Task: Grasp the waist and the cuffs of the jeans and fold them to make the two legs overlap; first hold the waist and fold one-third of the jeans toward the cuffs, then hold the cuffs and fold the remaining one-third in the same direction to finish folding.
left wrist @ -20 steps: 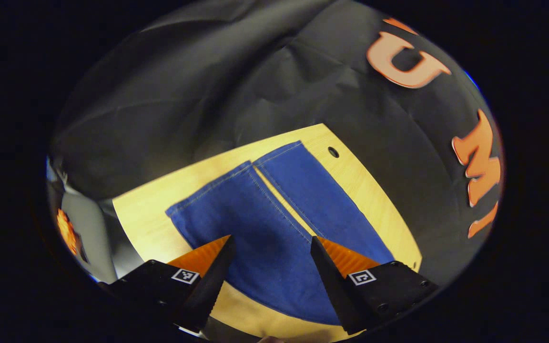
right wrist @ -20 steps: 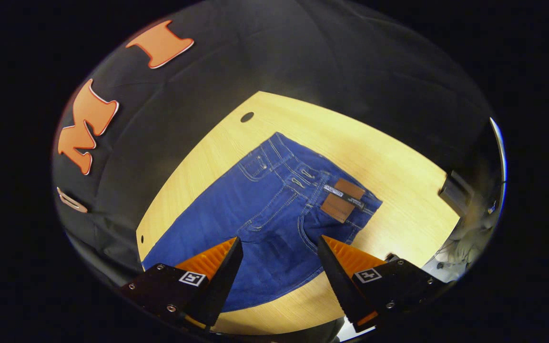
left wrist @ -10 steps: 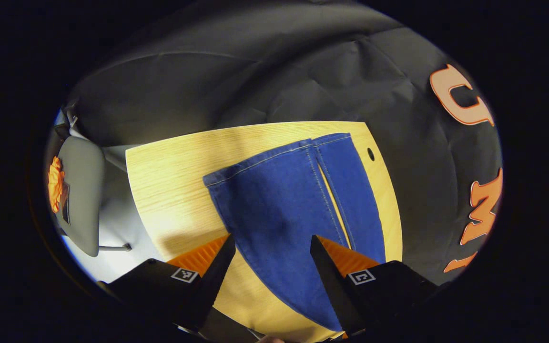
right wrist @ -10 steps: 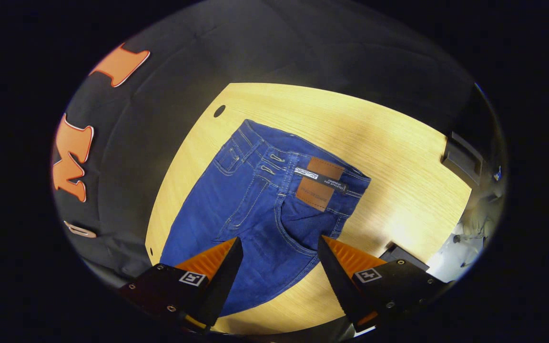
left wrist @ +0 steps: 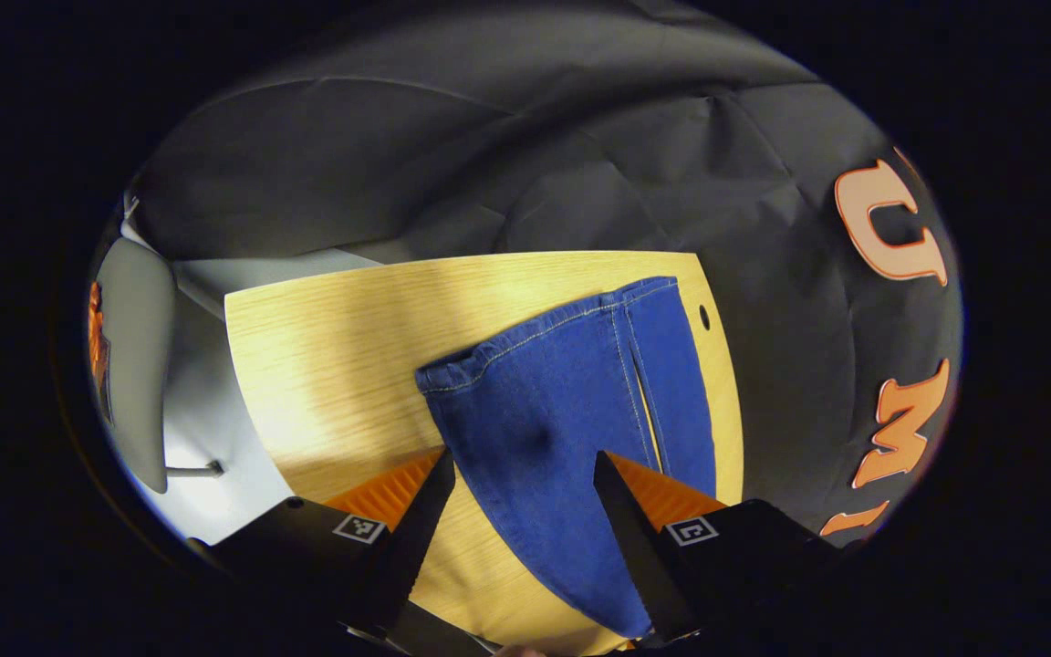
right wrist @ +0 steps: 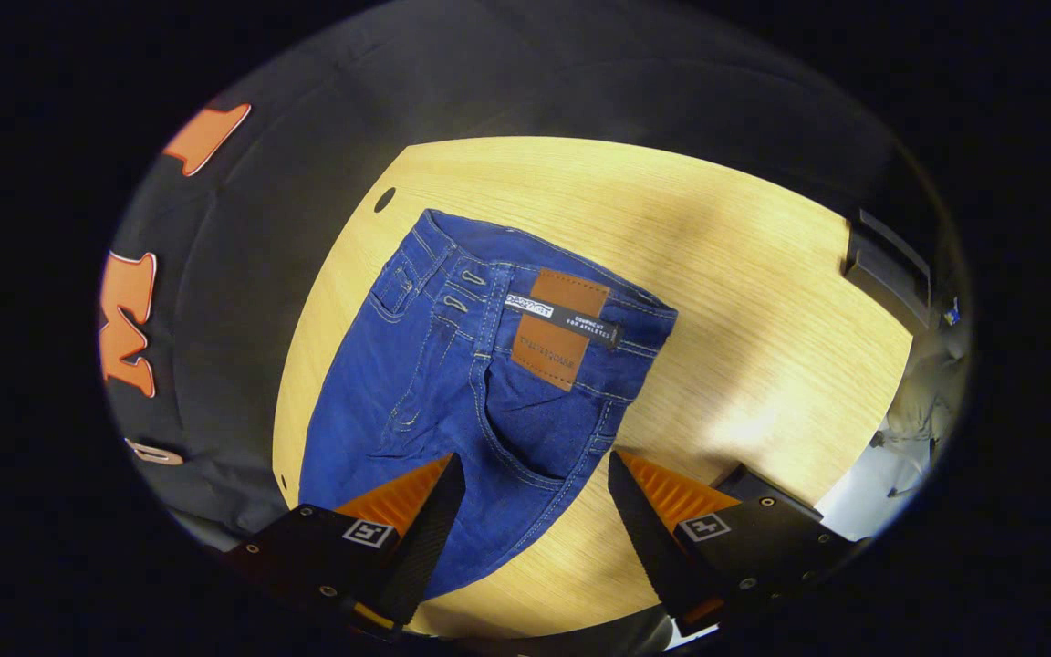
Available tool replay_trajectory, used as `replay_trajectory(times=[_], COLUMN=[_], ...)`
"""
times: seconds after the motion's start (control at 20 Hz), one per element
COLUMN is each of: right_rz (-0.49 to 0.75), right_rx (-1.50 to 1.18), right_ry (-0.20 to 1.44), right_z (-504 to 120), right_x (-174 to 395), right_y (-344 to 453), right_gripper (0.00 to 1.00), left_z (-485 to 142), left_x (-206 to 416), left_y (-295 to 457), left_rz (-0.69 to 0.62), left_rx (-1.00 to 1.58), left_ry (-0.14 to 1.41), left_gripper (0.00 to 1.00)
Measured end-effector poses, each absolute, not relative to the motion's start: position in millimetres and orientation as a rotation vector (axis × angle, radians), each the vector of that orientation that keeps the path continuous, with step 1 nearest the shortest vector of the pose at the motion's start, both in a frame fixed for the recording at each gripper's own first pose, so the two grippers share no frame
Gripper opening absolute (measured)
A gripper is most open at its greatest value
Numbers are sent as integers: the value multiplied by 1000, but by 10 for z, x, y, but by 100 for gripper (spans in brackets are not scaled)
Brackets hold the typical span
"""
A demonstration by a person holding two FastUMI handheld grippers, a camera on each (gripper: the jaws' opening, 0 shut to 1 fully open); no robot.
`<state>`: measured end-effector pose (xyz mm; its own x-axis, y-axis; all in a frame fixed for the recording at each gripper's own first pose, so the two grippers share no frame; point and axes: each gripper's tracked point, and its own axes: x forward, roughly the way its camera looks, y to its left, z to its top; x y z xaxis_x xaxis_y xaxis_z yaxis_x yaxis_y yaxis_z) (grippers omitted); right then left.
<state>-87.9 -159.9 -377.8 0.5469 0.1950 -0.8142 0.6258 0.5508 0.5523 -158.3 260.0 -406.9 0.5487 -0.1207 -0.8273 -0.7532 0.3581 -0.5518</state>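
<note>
Two legs of the jeans (left wrist: 571, 411) lie side by side on the table (left wrist: 334, 347), not yet overlapped, with a thin strip of wood showing between them. In the left gripper view the cuffs (left wrist: 535, 333) sit ahead of the left tongs (left wrist: 523, 511), whose jaws stand wide and hold nothing; the near leg runs lengthways from between the fingers up toward the cuff hem. In the right gripper view the waist (right wrist: 544, 278), with its brown patch (right wrist: 557, 328), lies ahead of the right tongs (right wrist: 535, 511), likewise spread wide and empty above the seat of the garment. So the long axis runs from one hand to the other: left hand nearer the cuffs, right hand nearer the waist. By my judgement the first fold has not begun, and each hand needs to reach forward to its own end's near edge, since the lengthwise fold depends on lifting both ends together
</note>
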Motion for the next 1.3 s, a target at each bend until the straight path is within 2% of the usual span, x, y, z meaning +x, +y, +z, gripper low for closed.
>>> replay_trajectory(times=[0.3,0.55,0.65,0.75,0.8,0.85,0.9,0.95,1.0,1.1,1.15,1.2,1.25,1.3], right_rz=[-300,-285,-289,-283,-274,-272,-269,-285,-304,-364,-377,-357,-361,-338], right_rx=[1026,1137,1192,1214,1215,1220,1233,1247,1250,1243,1258,1270,1284,1297], right_ry=[961,926,897,876,872,869,867,873,884,905,900,873,858,847], right_z=[-3760,-3743,-3749,-3749,-3750,-3768,-3787,-3819,-3868,-3932,-3929,-3889,-3864,-3801], right_x=[-811,-702,-655,-607,-586,-547,-506,-487,-467,-535,-530,-477,-509,-519], right_y=[-1587,-1580,-1579,-1546,-1529,-1521,-1505,-1504,-1495,-1537,-1533,-1514,-1518,-1527], right_gripper=[98,97,95,93,92,90,86,82,70,41,27,18,18,11], left_z=[-4116,-4157,-4171,-4200,-4230,-4249,-4304,-4347,-4394,-4389,-4366,-4305,-4259,-4318], left_x=[-1367,-1063,-998,-936,-897,-852,-833,-834,-840,-852,-805,-803,-829,-863], left_y=[2661,2629,2624,2597,2574,2567,2542,2514,2519,2532,2494,2511,2546,2573], left_rz=[437,404,398,393,393,394,401,411,426,449,424,424,423,458], left_rx=[-1133,-1192,-1213,-1226,-1235,-1248,-1257,-1265,-1272,-1249,-1239,-1223,-1195,-1166], left_ry=[885,814,791,792,790,784,792,803,813,817,808,797,799,823], left_gripper=[90,89,81,81,77,69,65,55,41,13,11,11,11,11])
